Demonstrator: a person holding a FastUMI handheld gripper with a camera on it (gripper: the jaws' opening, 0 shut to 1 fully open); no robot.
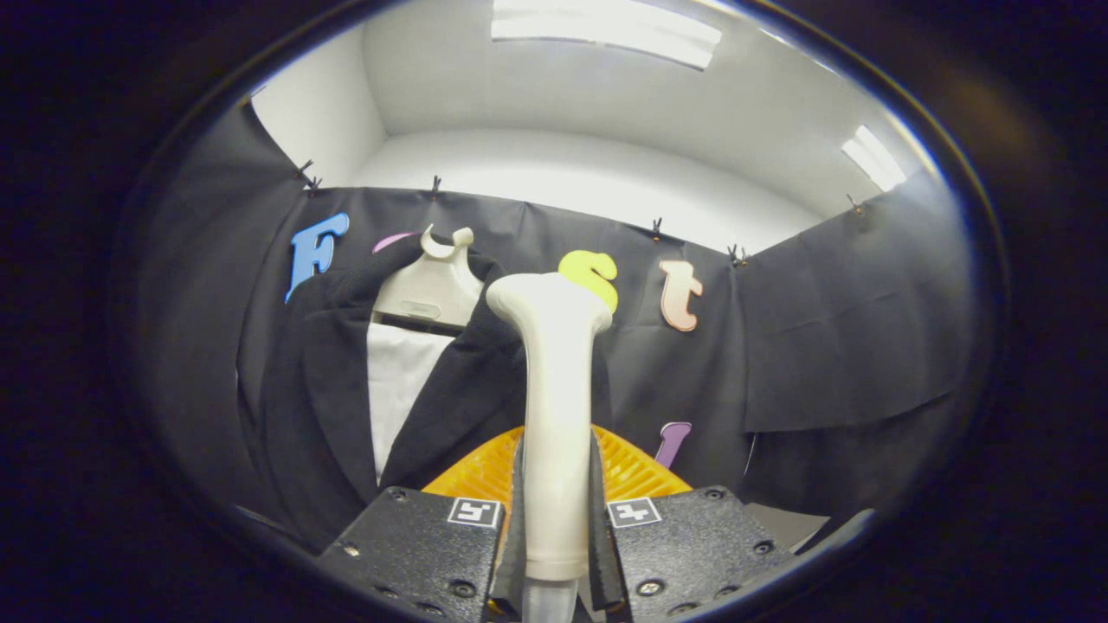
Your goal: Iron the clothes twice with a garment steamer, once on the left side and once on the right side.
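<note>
A cream garment steamer (554,389) stands upright between my fingers, its handle clamped on both sides. My gripper (556,510) is shut on that handle. The steamer's head sits at the top, level with the jacket's right lapel. A dark suit jacket (320,389) hangs beyond and to the left of the fingers, on a cream hanger (430,290), with a white shirt front (398,389) showing between the lapels. The steamer's head is in front of the jacket's right side; I cannot tell whether it touches the cloth.
An orange ribbed piece (636,472) lies just ahead of the fingers, behind the steamer handle. Black cloth walls (831,346) close the booth behind and to the right, clipped along their top edge. A white wall and ceiling lights are above.
</note>
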